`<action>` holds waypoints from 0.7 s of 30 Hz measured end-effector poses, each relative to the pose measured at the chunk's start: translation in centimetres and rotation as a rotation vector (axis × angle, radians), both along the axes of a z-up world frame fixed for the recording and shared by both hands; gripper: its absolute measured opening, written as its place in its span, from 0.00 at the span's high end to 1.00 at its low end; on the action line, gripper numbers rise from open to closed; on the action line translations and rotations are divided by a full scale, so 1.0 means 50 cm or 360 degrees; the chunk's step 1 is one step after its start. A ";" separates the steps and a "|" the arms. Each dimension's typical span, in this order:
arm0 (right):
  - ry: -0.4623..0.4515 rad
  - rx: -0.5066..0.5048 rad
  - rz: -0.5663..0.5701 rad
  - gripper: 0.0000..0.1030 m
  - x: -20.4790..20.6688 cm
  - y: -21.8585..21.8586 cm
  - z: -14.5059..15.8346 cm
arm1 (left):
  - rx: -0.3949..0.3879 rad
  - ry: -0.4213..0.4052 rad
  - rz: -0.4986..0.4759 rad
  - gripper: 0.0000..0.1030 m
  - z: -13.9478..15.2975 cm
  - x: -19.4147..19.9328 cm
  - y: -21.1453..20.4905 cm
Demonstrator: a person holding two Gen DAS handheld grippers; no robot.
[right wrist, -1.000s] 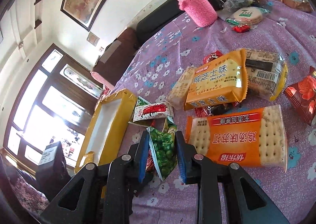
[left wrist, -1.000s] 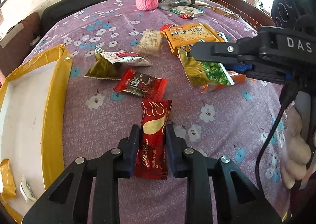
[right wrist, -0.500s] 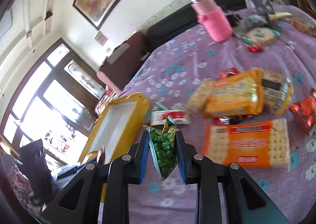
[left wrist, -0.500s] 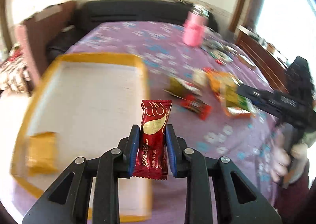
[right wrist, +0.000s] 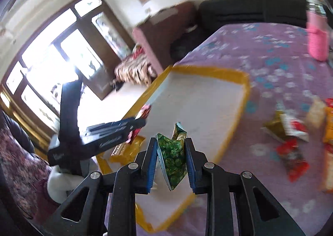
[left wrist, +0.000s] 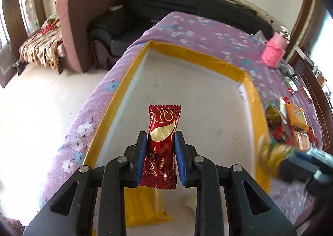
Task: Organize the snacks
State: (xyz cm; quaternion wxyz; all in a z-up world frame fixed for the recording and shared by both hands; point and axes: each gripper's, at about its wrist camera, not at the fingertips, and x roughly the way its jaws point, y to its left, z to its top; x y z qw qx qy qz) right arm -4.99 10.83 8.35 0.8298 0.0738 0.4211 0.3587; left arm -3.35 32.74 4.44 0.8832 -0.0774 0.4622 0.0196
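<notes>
My left gripper (left wrist: 160,142) is shut on a red Golden Crown snack bar (left wrist: 162,144) and holds it in the air over the white floor of the yellow-rimmed tray (left wrist: 195,56). My right gripper (right wrist: 170,148) is shut on a green pea snack bag (right wrist: 171,156) and holds it above the near right part of the same tray (right wrist: 239,115). The left gripper (right wrist: 143,121) shows in the right wrist view over the tray's left side. A yellow packet (left wrist: 143,209) lies in the tray's near end.
The tray sits at the left edge of a table with a purple flowered cloth (left wrist: 208,31). Several loose snack packets (left wrist: 295,117) lie on the cloth right of the tray. A pink-sleeved bottle (left wrist: 273,52) stands at the far right. A dark sofa (left wrist: 187,4) is behind.
Both grippers have swung left from the snack pile to over the tray, each still holding its packet. The right wrist view is blurred by motion.
</notes>
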 end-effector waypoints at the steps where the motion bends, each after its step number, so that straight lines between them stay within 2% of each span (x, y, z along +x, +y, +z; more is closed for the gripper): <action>1: -0.0002 -0.0031 0.0014 0.75 0.000 0.022 -0.008 | -0.0002 0.0008 0.0005 0.77 -0.004 -0.001 0.005; 3: -0.0024 -0.0124 0.0041 0.75 0.001 0.073 -0.032 | -0.0008 0.0037 0.0019 0.77 -0.016 0.008 0.014; 8: -0.0010 -0.0216 0.0084 0.74 0.004 0.130 -0.077 | -0.0063 0.0072 0.0029 0.76 -0.023 0.010 0.024; 9: -0.0029 -0.0233 0.0090 0.70 0.002 0.138 -0.080 | -0.0088 0.0066 0.0025 0.76 -0.022 0.008 0.026; 11: -0.0055 -0.0261 0.0096 0.68 -0.002 0.147 -0.077 | -0.0127 0.0061 0.0028 0.76 -0.017 0.001 0.031; 13: -0.0076 -0.0243 0.0108 0.65 -0.009 0.143 -0.069 | -0.0165 0.0033 0.0037 0.74 -0.003 -0.010 0.035; 15: -0.0100 -0.0197 0.0102 0.57 -0.022 0.125 -0.051 | -0.0217 -0.0016 0.0064 0.73 0.020 -0.033 0.040; 16: -0.0111 -0.0174 0.0088 0.57 -0.024 0.116 -0.043 | -0.0248 -0.0039 0.0074 0.71 0.033 -0.046 0.040; 18: -0.0130 -0.0111 0.0036 0.56 -0.035 0.072 -0.024 | -0.0294 -0.0101 0.0082 0.59 0.061 -0.074 0.032; 20: -0.0180 -0.0085 -0.0061 0.54 -0.047 0.022 -0.008 | -0.0327 -0.0173 0.0067 0.36 0.089 -0.103 0.012; 21: -0.0208 -0.0083 -0.0114 0.48 -0.047 -0.003 -0.003 | -0.0356 -0.0215 0.0049 0.32 0.101 -0.118 0.002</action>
